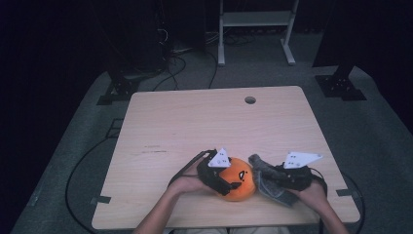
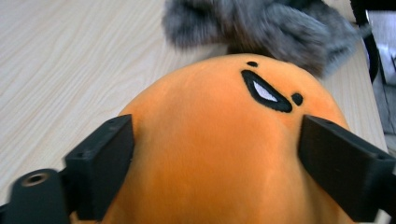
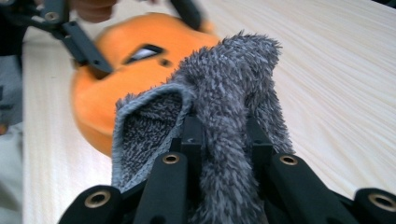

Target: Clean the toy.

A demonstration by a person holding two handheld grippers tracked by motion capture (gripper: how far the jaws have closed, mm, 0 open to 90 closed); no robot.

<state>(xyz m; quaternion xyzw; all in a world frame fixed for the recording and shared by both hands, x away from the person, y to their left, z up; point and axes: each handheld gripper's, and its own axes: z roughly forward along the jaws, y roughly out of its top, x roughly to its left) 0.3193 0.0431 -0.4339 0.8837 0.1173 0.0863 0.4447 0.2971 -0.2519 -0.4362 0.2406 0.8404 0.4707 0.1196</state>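
Dark floor surrounds our table point(image 1: 195, 117); its far half lies bare. Near the front edge, our left gripper point(image 1: 229, 184) straddles the orange plush point(image 1: 239, 179), jaws spread and seemingly not pressing. Our right gripper point(image 1: 272, 176) pinches the grey cloth point(image 1: 265, 183) tight. Wiping could roll the unheld plush off the near edge.
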